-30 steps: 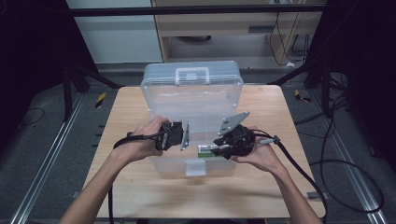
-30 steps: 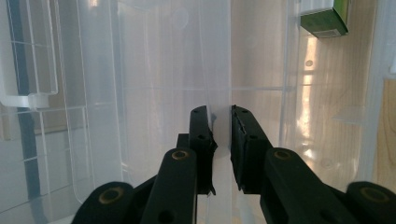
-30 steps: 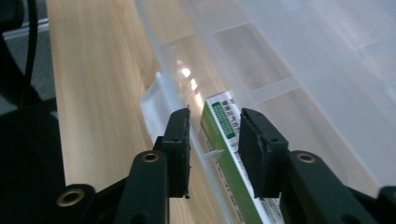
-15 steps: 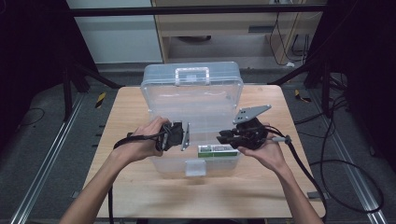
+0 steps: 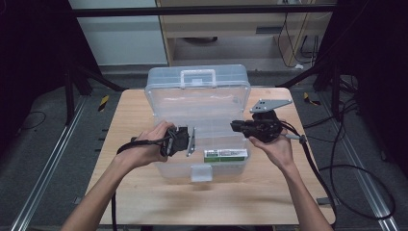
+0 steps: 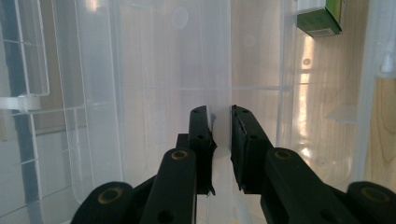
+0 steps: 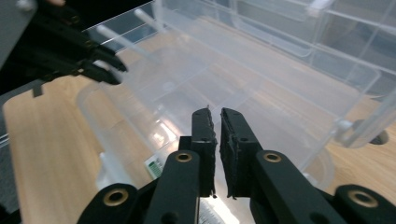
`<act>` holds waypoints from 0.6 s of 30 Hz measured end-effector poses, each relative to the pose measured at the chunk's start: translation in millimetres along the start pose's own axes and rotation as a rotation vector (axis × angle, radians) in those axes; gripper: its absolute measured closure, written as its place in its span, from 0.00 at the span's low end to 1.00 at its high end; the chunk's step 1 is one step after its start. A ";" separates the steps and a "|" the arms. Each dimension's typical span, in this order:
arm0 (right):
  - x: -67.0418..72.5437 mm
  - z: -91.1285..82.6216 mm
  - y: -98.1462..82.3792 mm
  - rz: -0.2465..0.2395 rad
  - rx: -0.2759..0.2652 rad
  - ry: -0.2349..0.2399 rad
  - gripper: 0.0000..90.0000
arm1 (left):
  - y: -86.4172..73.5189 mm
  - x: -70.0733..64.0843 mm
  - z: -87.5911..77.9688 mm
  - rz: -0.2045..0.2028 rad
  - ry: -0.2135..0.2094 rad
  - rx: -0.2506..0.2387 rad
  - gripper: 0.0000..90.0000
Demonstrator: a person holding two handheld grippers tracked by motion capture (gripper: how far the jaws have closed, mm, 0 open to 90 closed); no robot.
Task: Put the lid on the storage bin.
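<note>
A clear plastic storage box (image 5: 207,166) stands on the wooden table with its lid (image 5: 199,96) raised. My left gripper (image 5: 195,142) reaches in from the box's left side and is shut on a thin clear wall (image 6: 220,70) of it. A small green and white carton (image 5: 225,154) lies in the box at the front right. My right gripper (image 5: 233,126) hovers above the box's right side, pointing left. Its jaws (image 7: 214,114) have just been closing, stand almost together and hold nothing. The carton (image 7: 153,165) lies below them.
The lid has a handle (image 5: 197,77) at its top, and a latch (image 5: 200,173) hangs on the box's front. Bare tabletop (image 5: 144,202) lies in front of the box. Cables (image 5: 356,192) trail off the table's right side.
My right gripper has lifted away from the green carton, moved right and up, and closed its jaws. The carton stays lying in the box. The left gripper has not moved.
</note>
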State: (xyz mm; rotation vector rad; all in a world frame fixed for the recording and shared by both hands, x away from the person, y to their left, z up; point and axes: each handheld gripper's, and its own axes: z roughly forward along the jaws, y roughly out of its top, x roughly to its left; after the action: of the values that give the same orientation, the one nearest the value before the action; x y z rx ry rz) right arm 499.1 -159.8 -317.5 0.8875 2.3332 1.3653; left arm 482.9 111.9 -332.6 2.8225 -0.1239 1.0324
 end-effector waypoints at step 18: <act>-27.0 9.7 -2.7 0.080 -0.022 -0.092 1.00 | 0.2 -2.0 0.2 0.001 -0.010 -0.001 0.87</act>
State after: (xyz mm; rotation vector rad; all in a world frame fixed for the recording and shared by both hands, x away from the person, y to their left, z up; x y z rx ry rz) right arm 524.0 -171.5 -326.2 1.0250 2.2321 1.3479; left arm 481.5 111.7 -334.0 2.8272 -0.1262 1.0189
